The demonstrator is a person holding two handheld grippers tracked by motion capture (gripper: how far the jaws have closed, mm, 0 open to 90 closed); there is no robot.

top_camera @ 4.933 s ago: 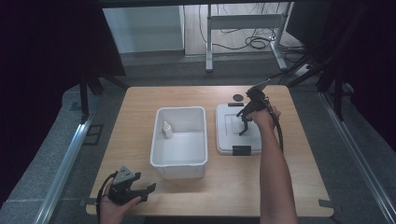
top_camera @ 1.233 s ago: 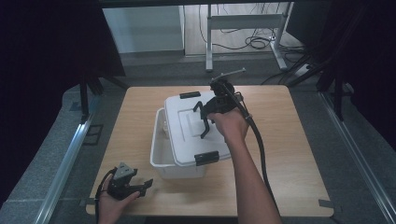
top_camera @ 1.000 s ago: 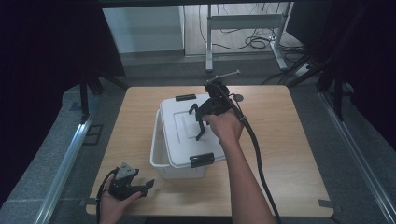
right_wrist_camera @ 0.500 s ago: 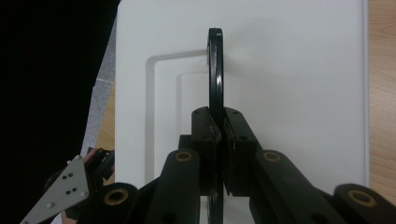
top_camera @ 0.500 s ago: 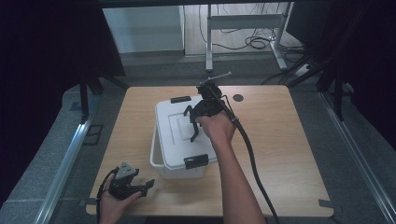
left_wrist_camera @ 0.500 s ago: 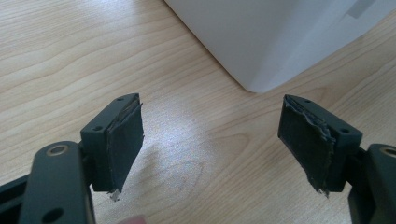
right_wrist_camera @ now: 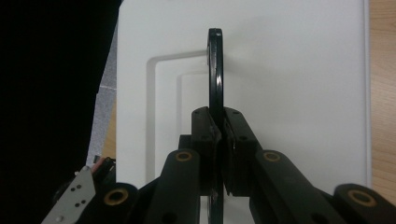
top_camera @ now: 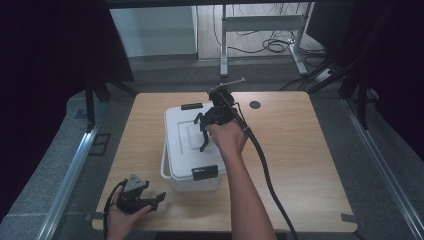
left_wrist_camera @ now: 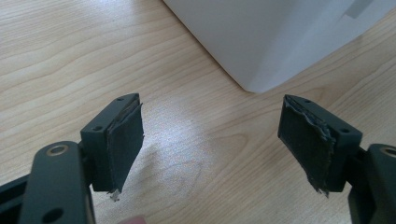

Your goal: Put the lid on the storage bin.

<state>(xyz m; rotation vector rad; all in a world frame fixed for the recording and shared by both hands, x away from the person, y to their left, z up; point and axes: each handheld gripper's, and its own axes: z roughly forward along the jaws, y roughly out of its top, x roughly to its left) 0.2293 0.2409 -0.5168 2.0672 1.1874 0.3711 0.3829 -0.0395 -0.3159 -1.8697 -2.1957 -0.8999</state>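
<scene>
Two thin pads of the right gripper (right_wrist_camera: pixel 218 140) pinch the lid's (top_camera: pixel 190 135) black handle (right_wrist_camera: pixel 215 70). The lid could slip crooked on the box (top_camera: pixel 192 177). The left gripper (left_wrist_camera: pixel 210 140) rests wide apart.

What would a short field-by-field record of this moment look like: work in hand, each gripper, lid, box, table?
work in hand: putting the white lid on the white box
right gripper: shut on the lid's black handle, above the box
left gripper: open, nothing between the pads, low over the table near the box's corner
lid: lies over the box; whether fully seated cannot be told
latches: black clips at the near and far ends
table: light wood, small dark round spot near the far edge
</scene>
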